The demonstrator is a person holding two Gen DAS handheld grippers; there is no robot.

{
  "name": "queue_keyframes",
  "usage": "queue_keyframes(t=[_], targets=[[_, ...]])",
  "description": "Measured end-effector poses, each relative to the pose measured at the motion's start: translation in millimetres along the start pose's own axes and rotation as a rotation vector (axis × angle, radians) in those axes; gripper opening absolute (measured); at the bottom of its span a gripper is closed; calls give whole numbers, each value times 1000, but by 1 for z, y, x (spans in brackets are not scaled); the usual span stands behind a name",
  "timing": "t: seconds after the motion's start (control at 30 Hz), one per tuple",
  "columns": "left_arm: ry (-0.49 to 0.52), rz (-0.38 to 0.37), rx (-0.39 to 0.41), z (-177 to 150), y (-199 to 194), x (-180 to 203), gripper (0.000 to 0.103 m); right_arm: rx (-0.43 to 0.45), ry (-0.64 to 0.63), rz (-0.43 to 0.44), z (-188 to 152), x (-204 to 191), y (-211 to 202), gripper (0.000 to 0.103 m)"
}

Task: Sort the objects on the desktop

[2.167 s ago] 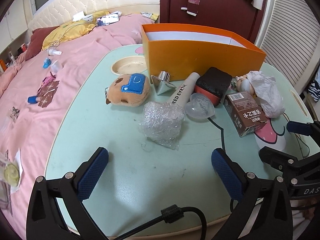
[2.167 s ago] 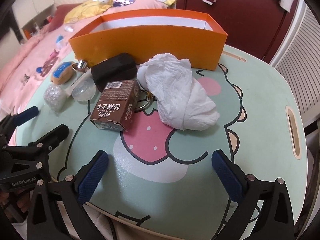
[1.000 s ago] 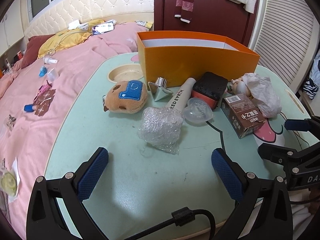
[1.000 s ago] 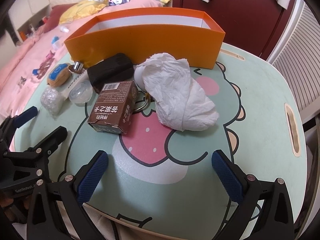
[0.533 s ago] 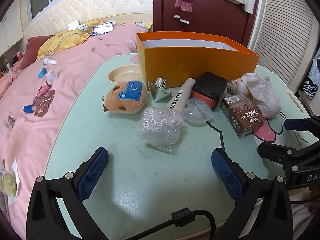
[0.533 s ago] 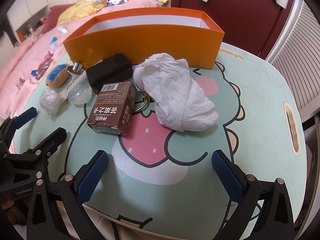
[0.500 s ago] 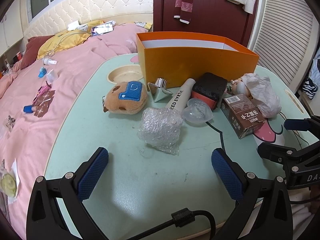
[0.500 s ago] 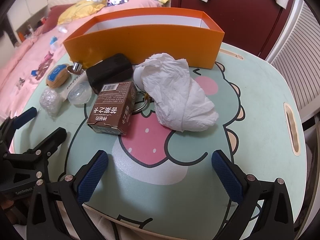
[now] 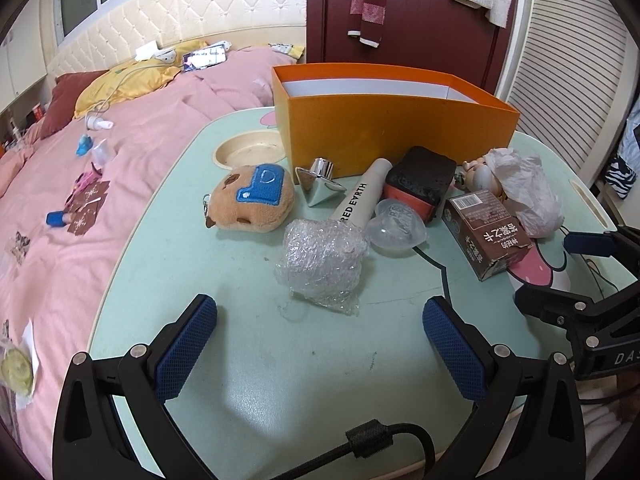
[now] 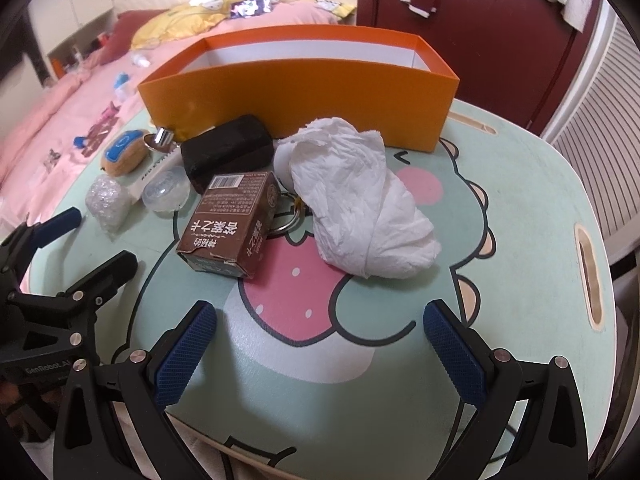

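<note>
I see the bubble-wrap wad [image 9: 322,266] lying on the mint surface [image 9: 240,360] just ahead of my left claw [image 9: 320,344], whose jaws are spread and empty. My right claw [image 10: 320,350] is likewise spread, facing the brown carton [image 10: 232,228] and crumpled tissue [image 10: 360,208] before the orange box [image 10: 304,92].

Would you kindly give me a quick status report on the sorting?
Left gripper and right gripper open, empty, low over table. Orange box looks empty; bubble wrap, brown carton, tissue unsorted in front. Path clear.
</note>
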State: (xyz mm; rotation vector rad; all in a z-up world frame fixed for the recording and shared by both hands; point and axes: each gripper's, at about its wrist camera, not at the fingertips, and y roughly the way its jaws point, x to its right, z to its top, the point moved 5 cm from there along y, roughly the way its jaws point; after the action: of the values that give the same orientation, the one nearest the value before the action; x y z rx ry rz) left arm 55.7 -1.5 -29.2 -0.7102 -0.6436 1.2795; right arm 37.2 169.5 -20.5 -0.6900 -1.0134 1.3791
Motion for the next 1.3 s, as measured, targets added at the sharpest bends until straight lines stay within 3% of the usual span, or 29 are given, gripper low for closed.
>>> queue_keyframes(t=[0.17,0.33,0.43,0.6,0.77,0.8,0.9,1.03,1.2,1.27,1.3], targets=[[-3,-30,-41,2,-2,-4,103,60,-57,47,3,-1,3,103],[-183,-180,25,27,-23,-43,103,87,-67,57,-1,-7,5,103],[-178,-100,35,52,-21,-67,102,101,-66,64,-5,-7,5,103],[-68,-67,-20,70,12,-67,66,136,-38,105,-3,-2,3,103],[-47,-126,-40,69,29,-60,62,264,3,151,4,15,-20,103],[-41,-142,-47,69,30,-58,51,275,-3,148,8,16,-21,103],[-28,-189,-69,67,34,-51,38,285,-17,146,19,16,-19,102],[-16,-194,-49,66,29,-48,35,280,-16,172,32,17,-15,83],[-70,-199,20,76,6,-59,34,241,3,178,40,21,1,75],[-76,-196,48,84,-5,-63,34,234,14,175,40,23,5,65],[-73,-195,60,88,-10,-64,34,234,21,179,40,25,6,48]])
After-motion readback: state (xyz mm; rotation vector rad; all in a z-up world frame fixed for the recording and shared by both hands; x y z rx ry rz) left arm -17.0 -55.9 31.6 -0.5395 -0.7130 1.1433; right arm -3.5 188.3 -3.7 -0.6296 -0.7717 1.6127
